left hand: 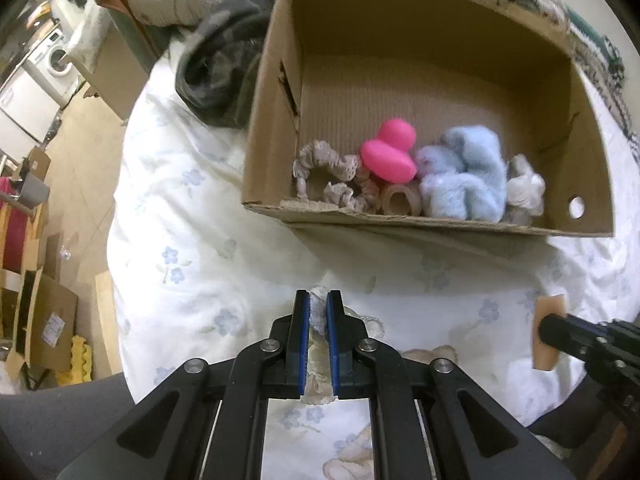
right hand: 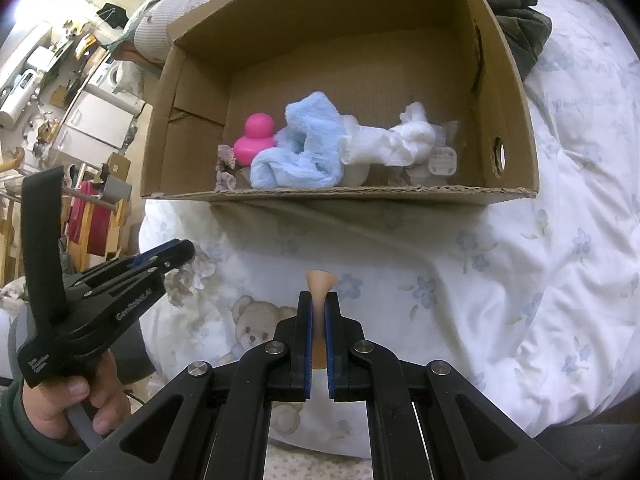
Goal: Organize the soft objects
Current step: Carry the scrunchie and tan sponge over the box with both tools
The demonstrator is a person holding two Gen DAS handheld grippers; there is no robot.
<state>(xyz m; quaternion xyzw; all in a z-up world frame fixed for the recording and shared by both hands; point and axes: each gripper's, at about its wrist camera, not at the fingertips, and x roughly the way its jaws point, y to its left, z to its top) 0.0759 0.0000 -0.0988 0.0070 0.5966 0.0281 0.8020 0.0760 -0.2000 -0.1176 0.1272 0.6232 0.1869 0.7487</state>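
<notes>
A cardboard box (left hand: 276, 80) (right hand: 516, 92) stands on the bed. It holds a pink rubber duck (left hand: 390, 154) (right hand: 256, 136), a fluffy blue cloth (left hand: 464, 176) (right hand: 304, 148), a beige scrunchie (left hand: 332, 176), a tape roll (left hand: 400, 200) and a white soft toy (right hand: 400, 140) (left hand: 524, 192). My left gripper (left hand: 318, 300) is shut on a whitish lacy cloth (left hand: 320, 320), low over the bedsheet in front of the box. My right gripper (right hand: 319, 300) is shut on a beige sponge (right hand: 320, 284) (left hand: 546, 332), also in front of the box.
The white floral bedsheet (left hand: 192, 208) (right hand: 540, 280) covers the bed. Dark clothing (left hand: 224, 64) (right hand: 520, 20) lies beside the box. Left of the bed there are floor, cardboard boxes (left hand: 44, 320) and a washing machine (left hand: 56, 60).
</notes>
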